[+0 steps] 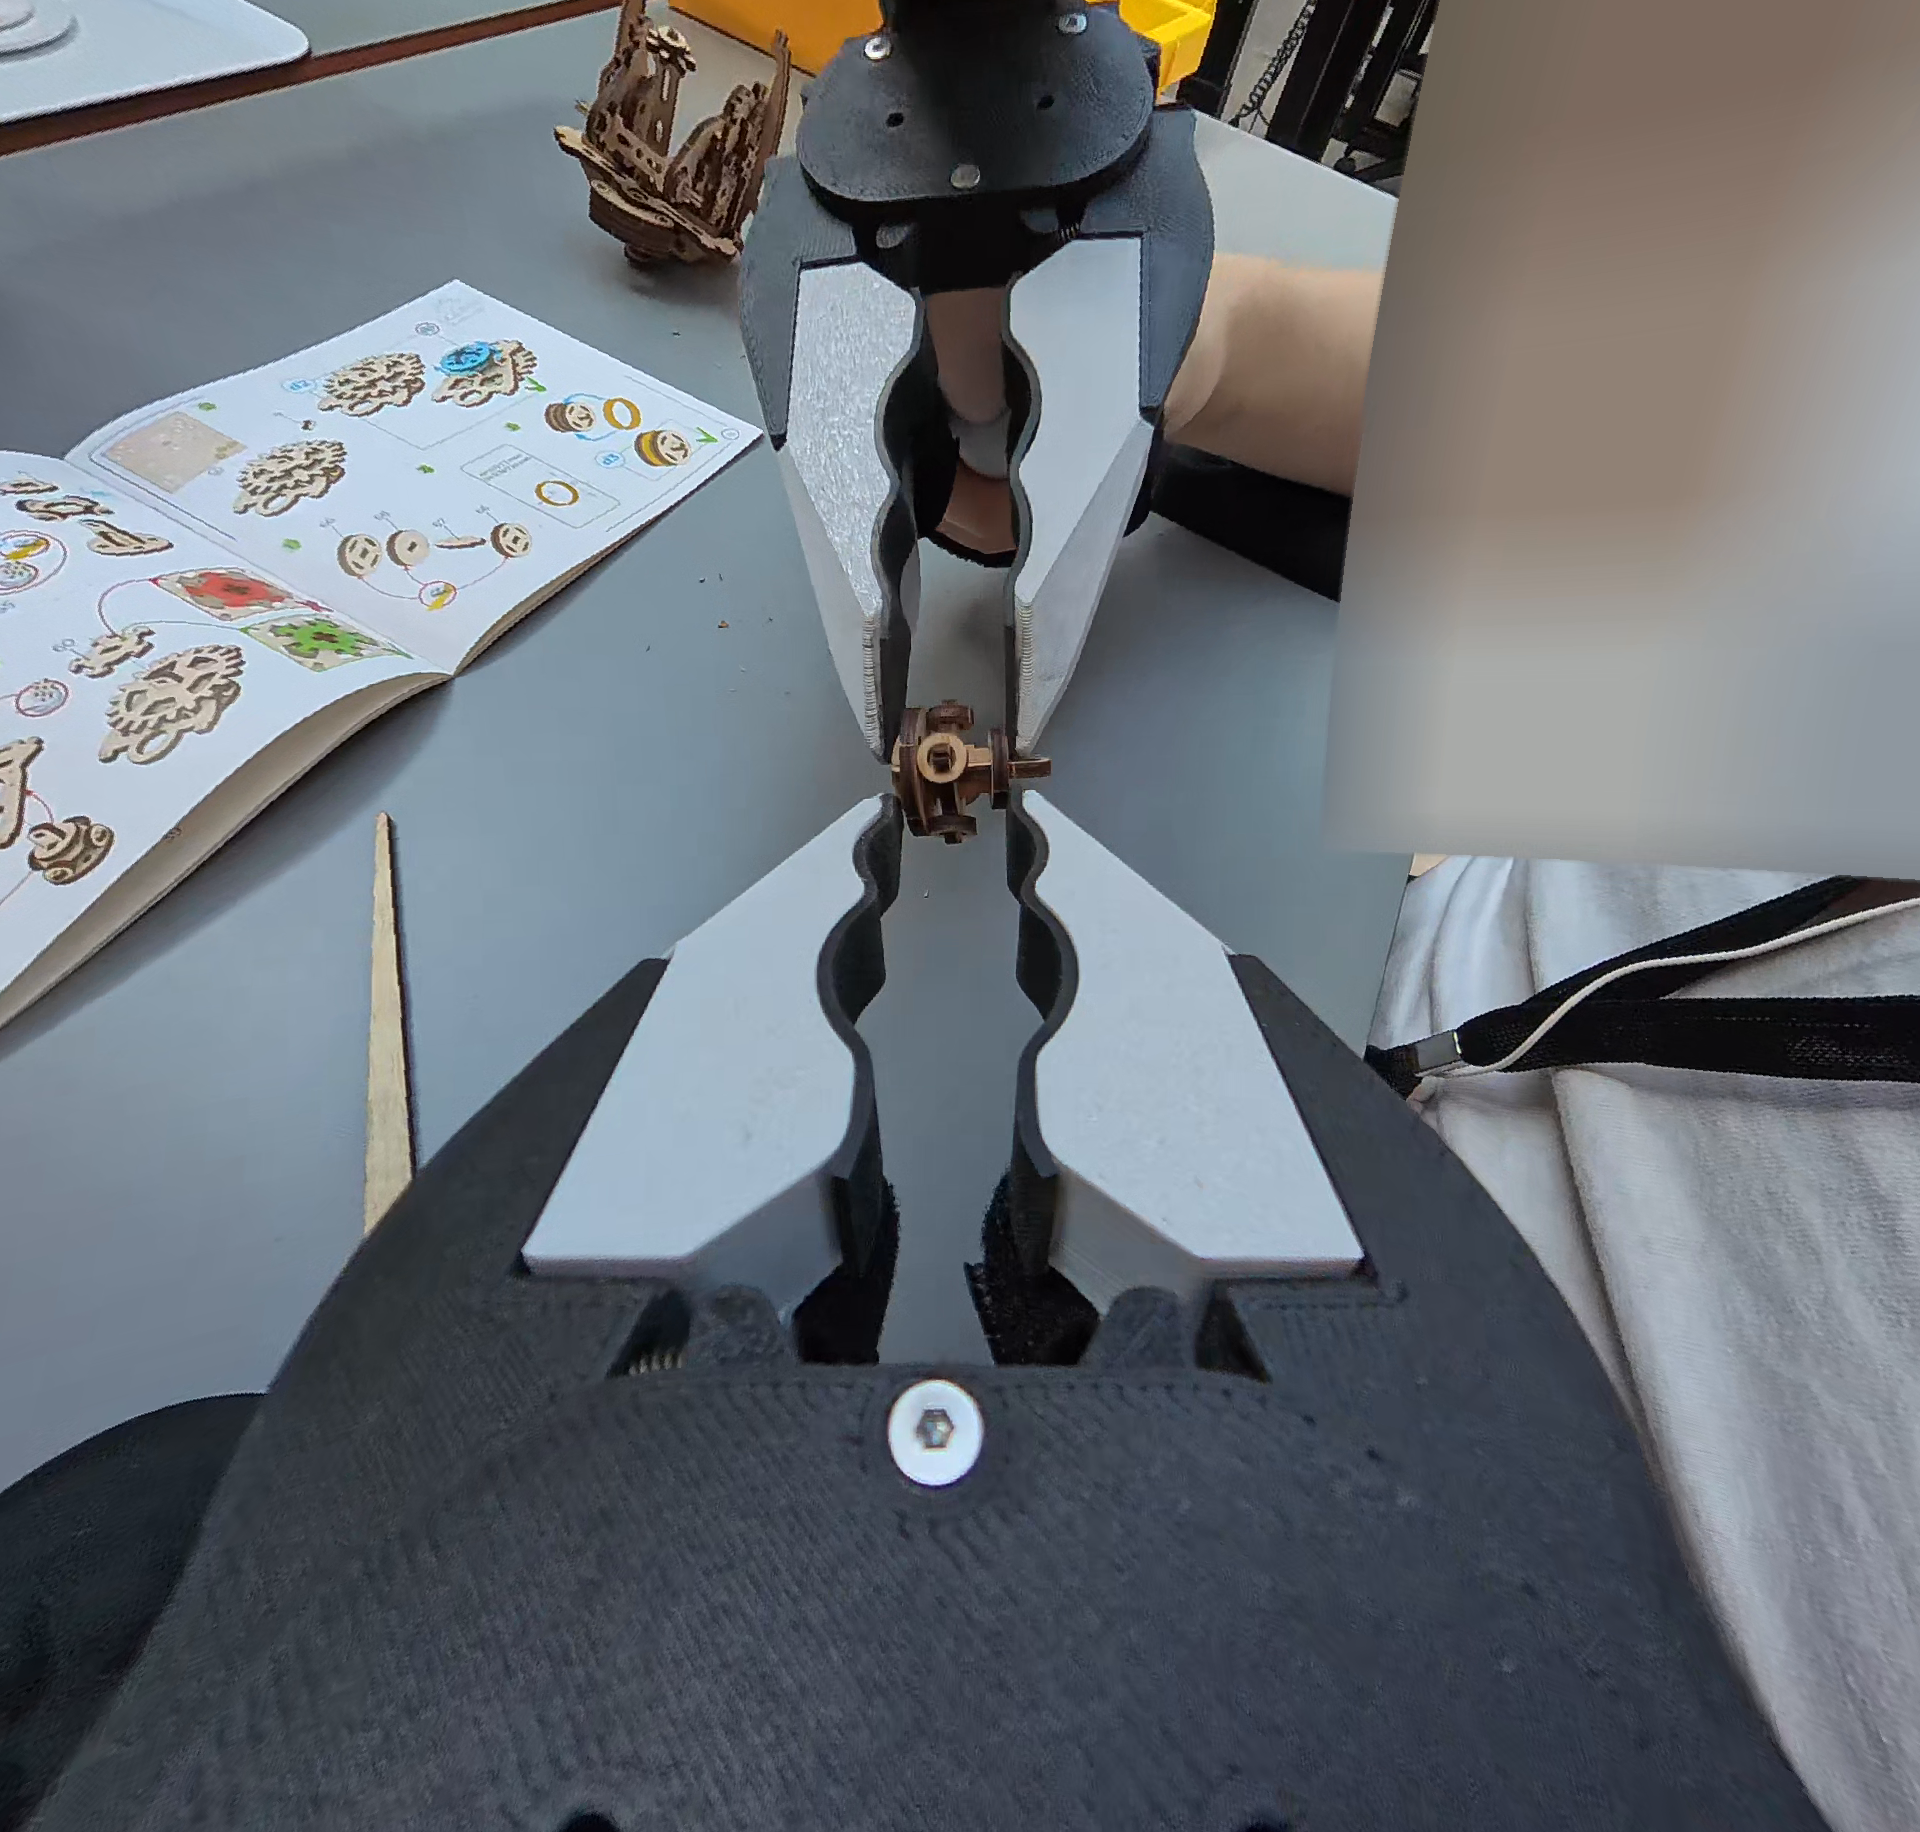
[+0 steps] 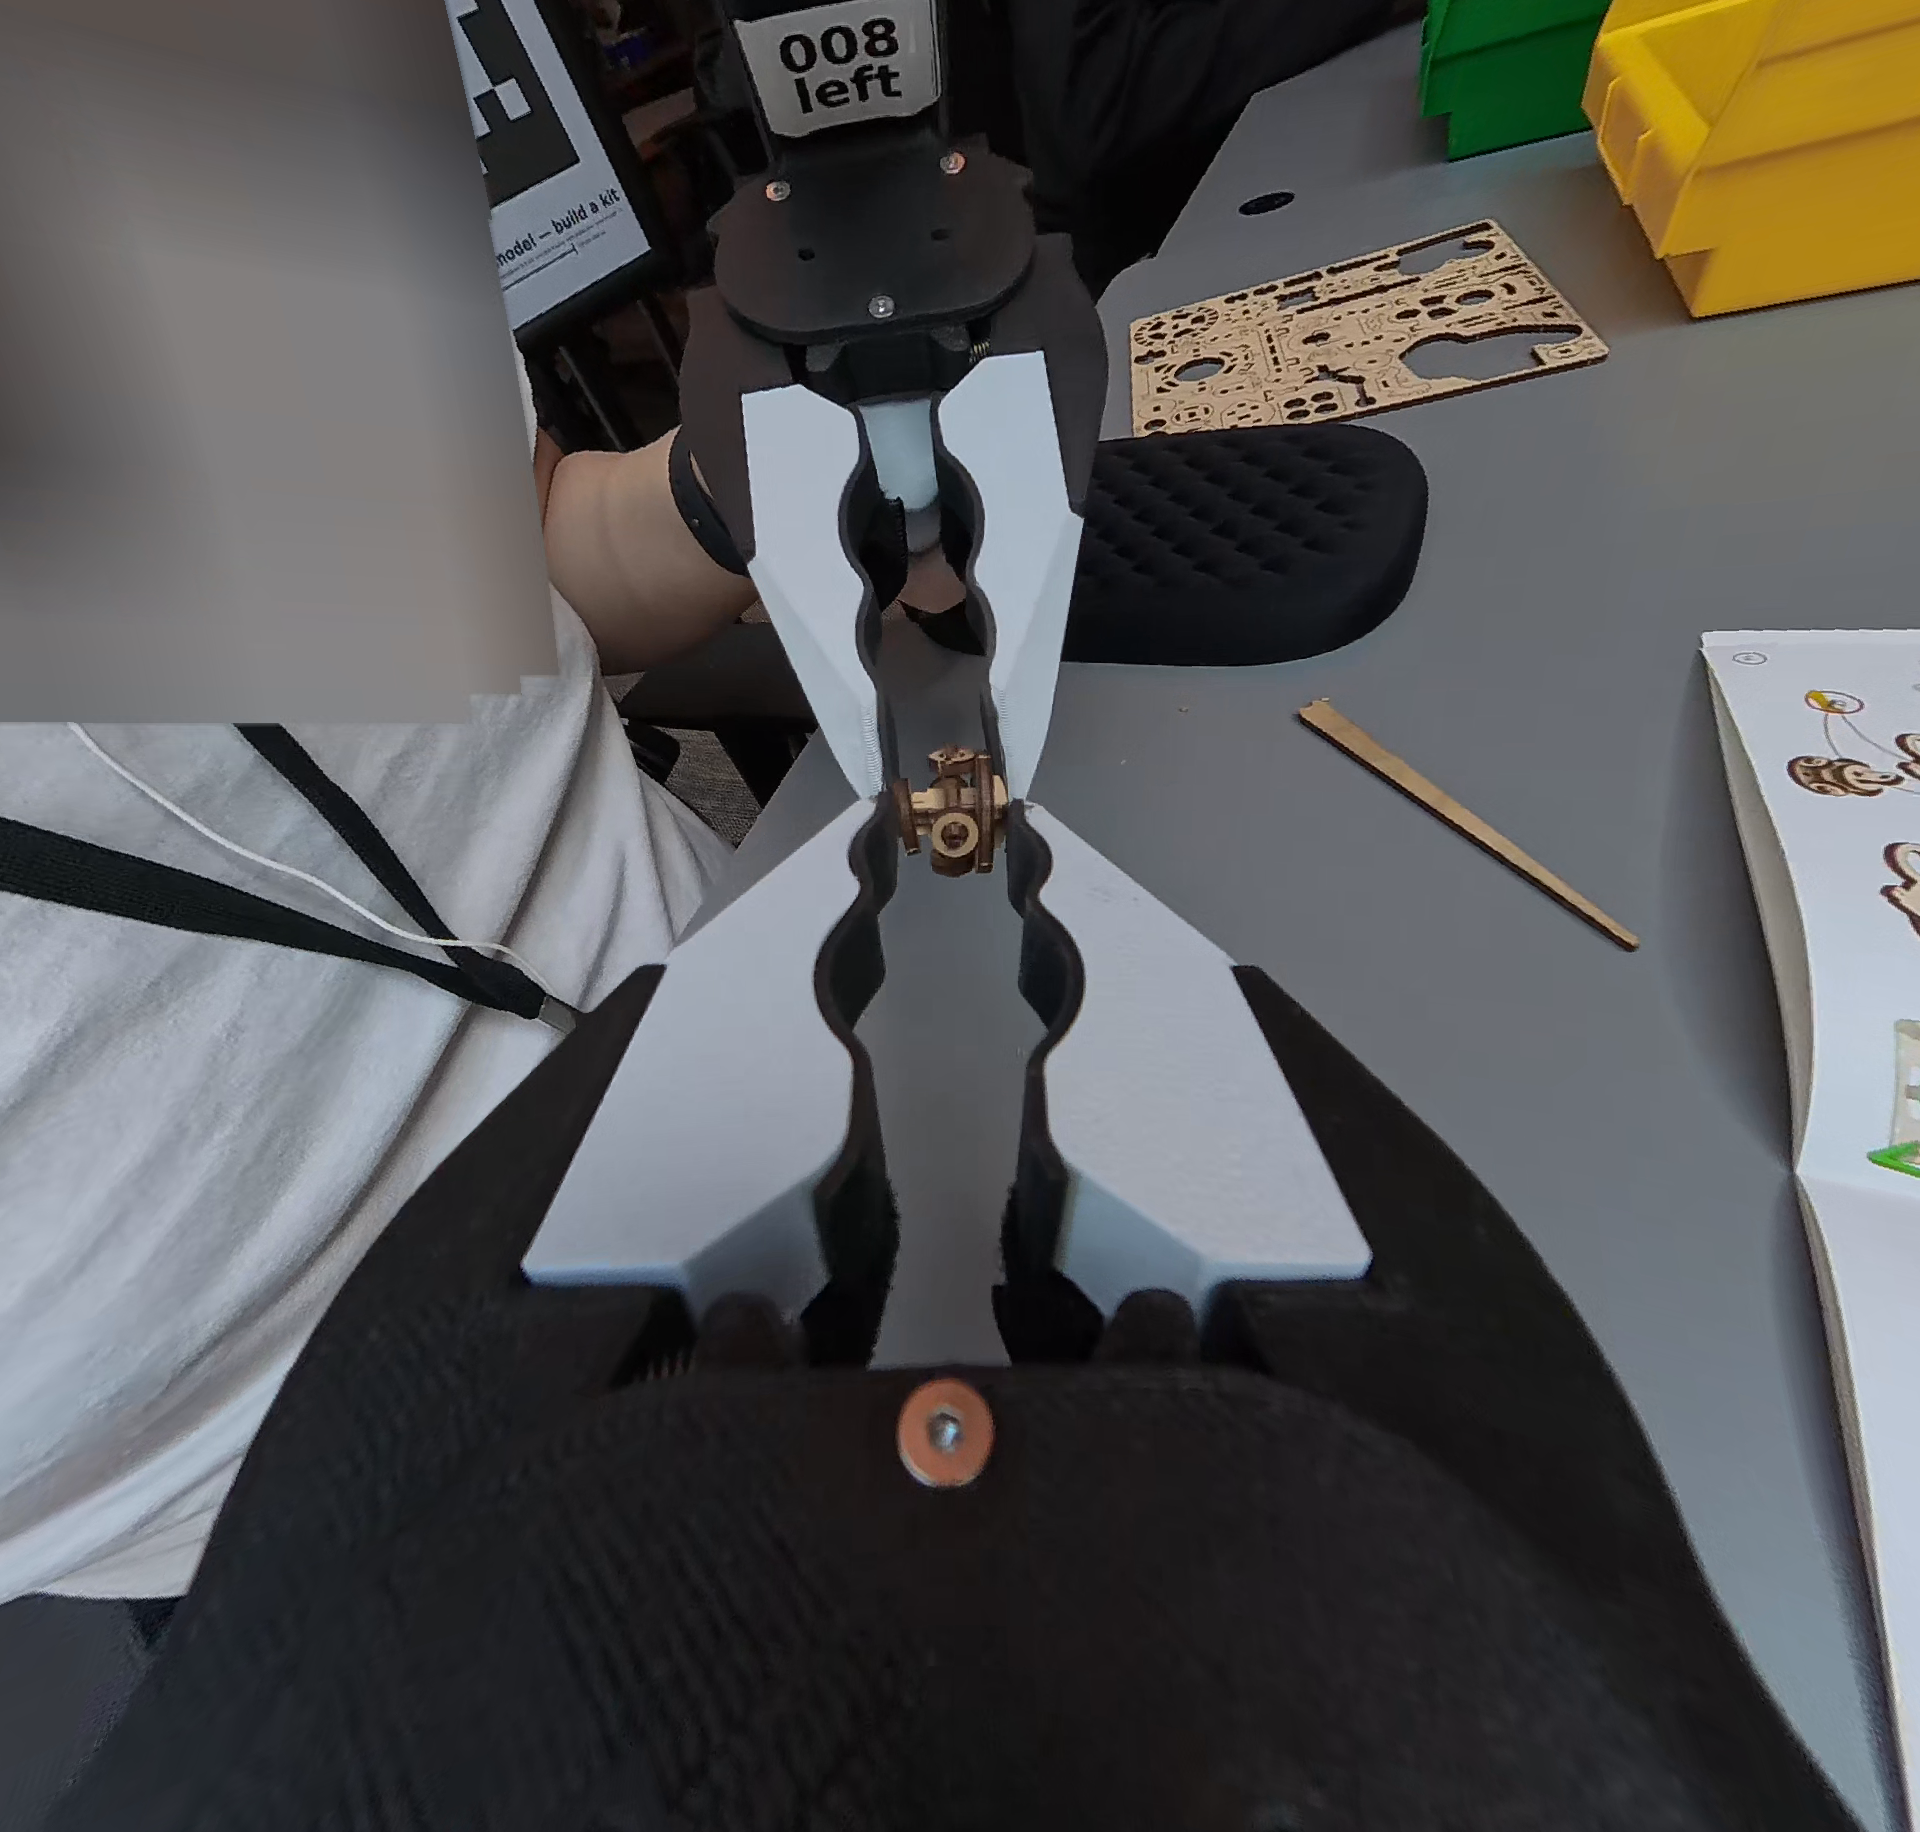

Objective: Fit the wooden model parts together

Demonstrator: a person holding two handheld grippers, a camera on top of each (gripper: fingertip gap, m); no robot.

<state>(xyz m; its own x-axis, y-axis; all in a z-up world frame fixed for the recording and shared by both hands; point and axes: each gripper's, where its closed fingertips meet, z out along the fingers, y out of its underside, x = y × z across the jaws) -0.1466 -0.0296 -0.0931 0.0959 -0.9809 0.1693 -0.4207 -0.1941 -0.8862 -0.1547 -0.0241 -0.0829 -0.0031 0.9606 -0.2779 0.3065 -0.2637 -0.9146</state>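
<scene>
Two tongs [image 1: 951, 806] [image 2: 945, 826], booklet [image 1: 312, 556] beside

Light tan and dark brown wooden model piece [image 1: 951, 772] above a plain grey table [image 1: 623, 795]. Both grippers have white fingers [image 1: 748, 1086] with black wavy inner edges. Yellow bins [image 2: 1766, 120] and a green bin [image 2: 1507, 26] sit behind a tan cut-out sheet [image 2: 1361, 333].

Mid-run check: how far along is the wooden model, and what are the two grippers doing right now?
Done: a larger built-up wooden model stands on the grey table, and the parts sheet has many empty cut-outs. In hand: a small wooden sub-assembly, gripped tip to tip by the left gripper and right gripper. Left: finishing this piece; some parts remain in the sheet, and the instruction booklet lies open.
</scene>
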